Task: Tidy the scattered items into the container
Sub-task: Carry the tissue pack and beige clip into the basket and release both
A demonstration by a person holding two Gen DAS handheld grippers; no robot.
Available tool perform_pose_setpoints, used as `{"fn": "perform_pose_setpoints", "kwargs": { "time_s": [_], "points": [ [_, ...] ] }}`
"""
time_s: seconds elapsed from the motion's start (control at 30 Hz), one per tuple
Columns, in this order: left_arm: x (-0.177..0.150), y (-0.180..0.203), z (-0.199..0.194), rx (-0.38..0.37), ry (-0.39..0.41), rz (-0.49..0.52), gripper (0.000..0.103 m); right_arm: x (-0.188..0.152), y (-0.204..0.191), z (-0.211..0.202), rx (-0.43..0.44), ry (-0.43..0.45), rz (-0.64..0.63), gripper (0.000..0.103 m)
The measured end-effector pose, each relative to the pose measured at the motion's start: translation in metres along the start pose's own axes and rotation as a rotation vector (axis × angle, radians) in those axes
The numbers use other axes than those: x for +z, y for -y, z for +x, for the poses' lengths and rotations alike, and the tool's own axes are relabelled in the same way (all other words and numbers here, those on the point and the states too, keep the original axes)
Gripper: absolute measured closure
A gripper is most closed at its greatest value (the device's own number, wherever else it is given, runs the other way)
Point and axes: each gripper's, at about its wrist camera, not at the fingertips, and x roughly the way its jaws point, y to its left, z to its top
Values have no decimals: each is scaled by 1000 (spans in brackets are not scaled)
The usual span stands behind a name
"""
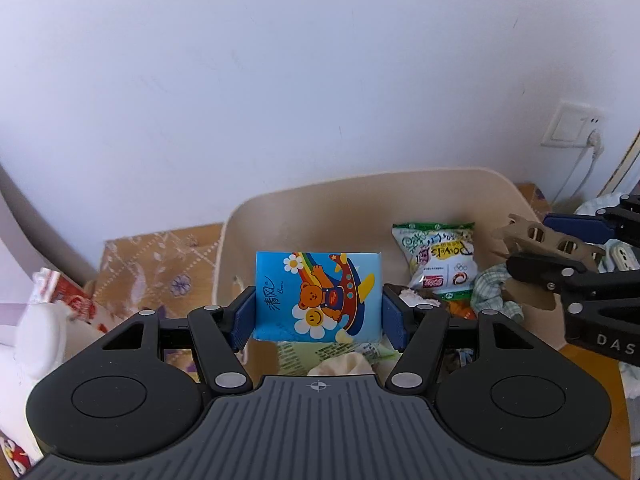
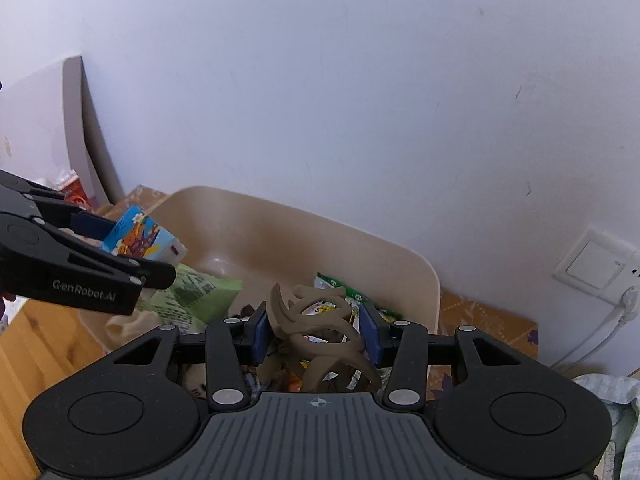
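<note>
The left gripper (image 1: 319,312) is closed on a blue tissue pack (image 1: 318,297), with one blue pad pressed on each short side of it. The pack stands upright between the jaws, its printed bear face turned to the camera, and it hangs above the near part of the beige container (image 1: 360,196). I judge the pack to be light and soft, so it can dent under a strong squeeze; its film looks smooth and maybe a little slippery, so holding it at the two narrow sides, as now, seems the good place.

The right gripper (image 2: 316,334) is closed on a brown hair claw clip (image 2: 316,320), which sits between the blue pads with its curved teeth sticking up and forward. It looks like stiff, light plastic with open loops, and I think the teeth could catch on cloth or snap if pinched hard; the solid body is the safer place to grip. It is also above the container.

Farther in the container lie a green snack bag (image 1: 438,258) and a checked cloth (image 1: 492,284). Behind all stands the white wall (image 1: 320,60) with a socket (image 1: 572,124).
</note>
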Motion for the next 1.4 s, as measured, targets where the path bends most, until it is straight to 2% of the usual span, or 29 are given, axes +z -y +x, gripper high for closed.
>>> {"fn": "perform_pose_setpoints", "kwargs": {
  "time_s": [0.23,0.4,0.43,0.47,0.57,0.63,0.8,1.0,1.1,1.27,1.4],
  "points": [
    [-8,3,33,-10,-68,13,39,-5,4,27,-29,-41,23,60],
    [-9,5,42,-40,-94,16,38,-9,3,33,-52,-54,45,59],
    [-9,6,41,-45,-90,18,37,-9,2,34,-54,-58,42,49],
    [-8,6,41,-50,-87,17,36,-10,4,33,-60,-58,43,49],
    [-8,5,41,-56,-88,11,27,-11,8,27,-57,-41,51,38],
    [-7,4,38,-54,-93,8,26,-11,6,23,-50,-34,55,28],
    [-9,2,27,-60,-83,8,26,-13,8,9,-61,1,97,15],
    [-13,-6,-1,-65,-51,2,25,-19,9,-13,-85,49,143,4],
    [-18,-13,-13,-59,-44,-11,25,-28,9,-26,-98,66,170,3],
    [-35,-30,-31,-45,-72,-54,25,-53,9,-44,-110,79,258,0],
    [-58,-40,-36,-42,-111,-107,25,-75,5,-44,-116,56,314,0]
  ]
}}
